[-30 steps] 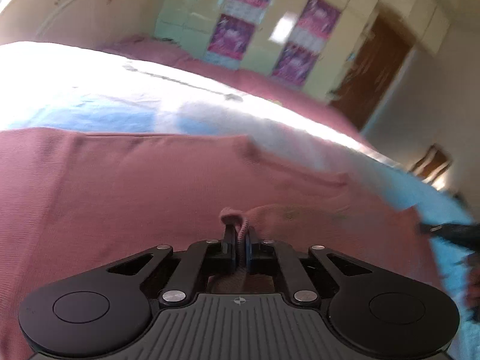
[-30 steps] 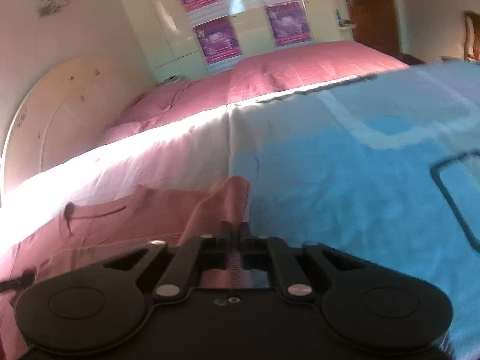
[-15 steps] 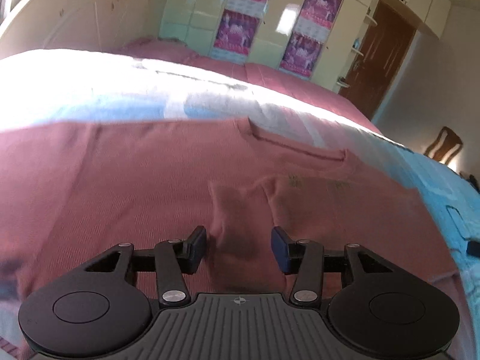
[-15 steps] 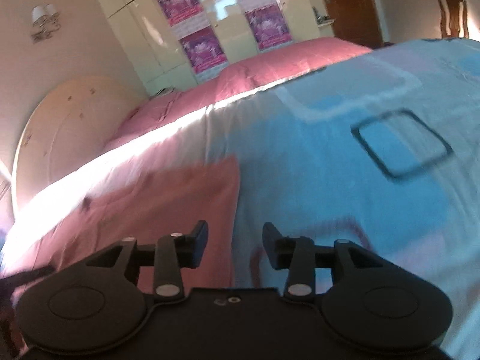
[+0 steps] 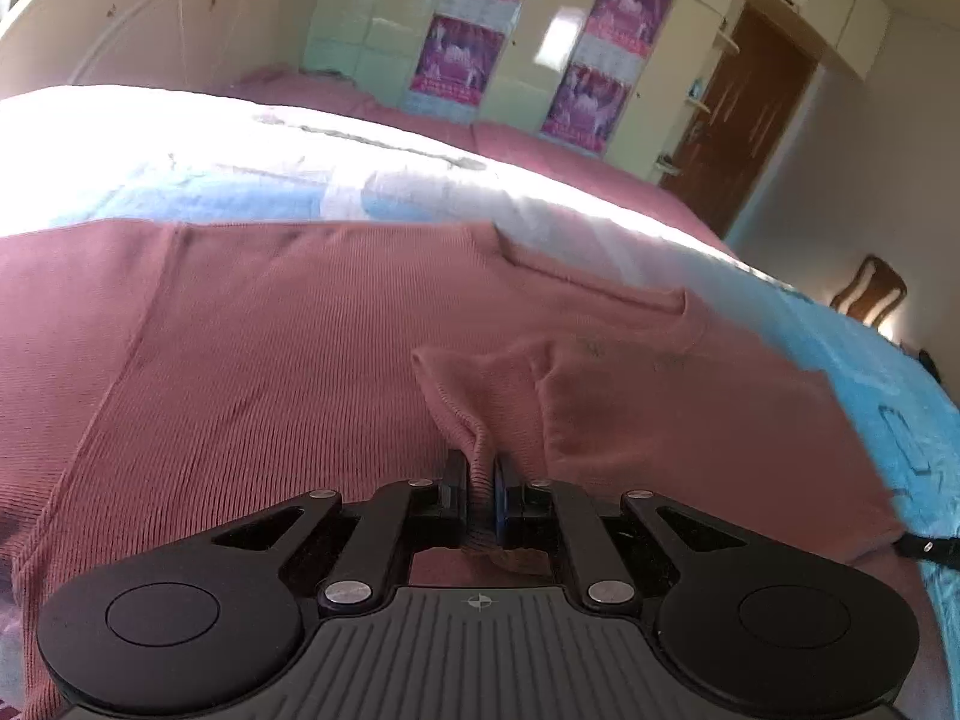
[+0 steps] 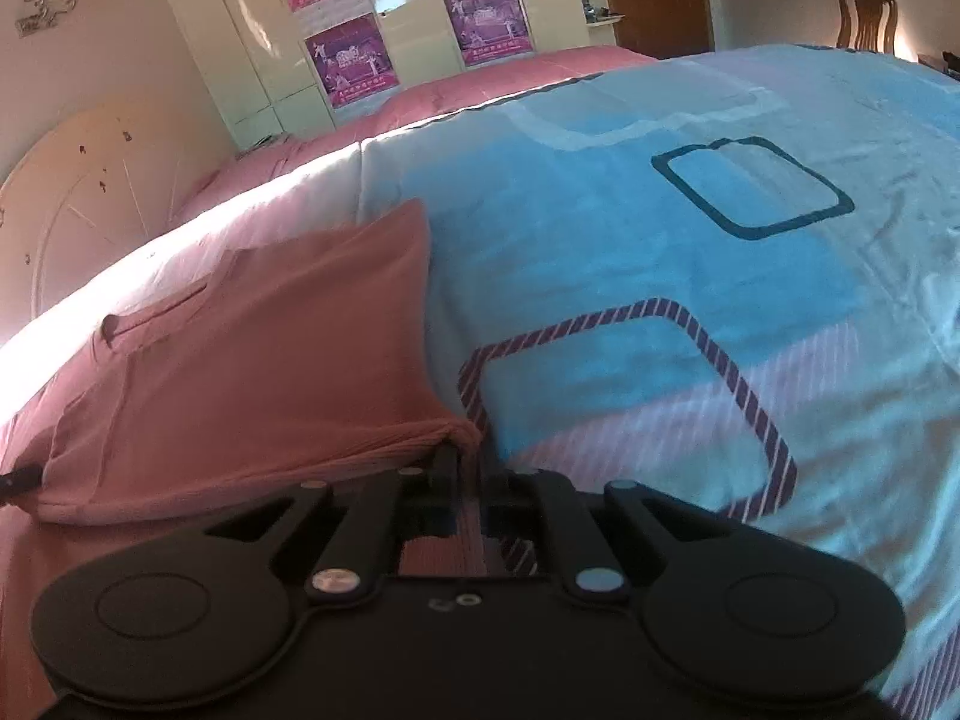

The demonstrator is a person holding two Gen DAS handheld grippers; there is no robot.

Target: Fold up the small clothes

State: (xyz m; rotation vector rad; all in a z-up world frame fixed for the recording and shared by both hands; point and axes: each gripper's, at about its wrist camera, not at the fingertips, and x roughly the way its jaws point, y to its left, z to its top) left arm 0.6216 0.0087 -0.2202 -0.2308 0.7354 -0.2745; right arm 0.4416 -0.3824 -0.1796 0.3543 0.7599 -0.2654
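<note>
A dusty-pink ribbed shirt [image 5: 288, 354] lies partly folded on the bed, its neckline toward the far side. My left gripper [image 5: 480, 474] is shut on a pinched fold of the shirt near its near edge. In the right wrist view the same shirt [image 6: 258, 360] lies to the left, and my right gripper [image 6: 465, 450] is shut on its bunched right corner. The right gripper's tip [image 5: 927, 547] shows at the right edge of the left wrist view.
The bed carries a light blue and white patterned sheet [image 6: 690, 276] with a pink bedspread [image 5: 576, 156] beyond. A rounded headboard [image 6: 90, 180], wardrobe doors with purple posters [image 5: 468, 60], a brown door [image 5: 750, 114] and a wooden chair [image 6: 867, 15] stand around.
Both grippers were shut on the shirt, opened half a second ago, and now are shut on it again, the left on a fold at the near edge, the right on the right corner.
</note>
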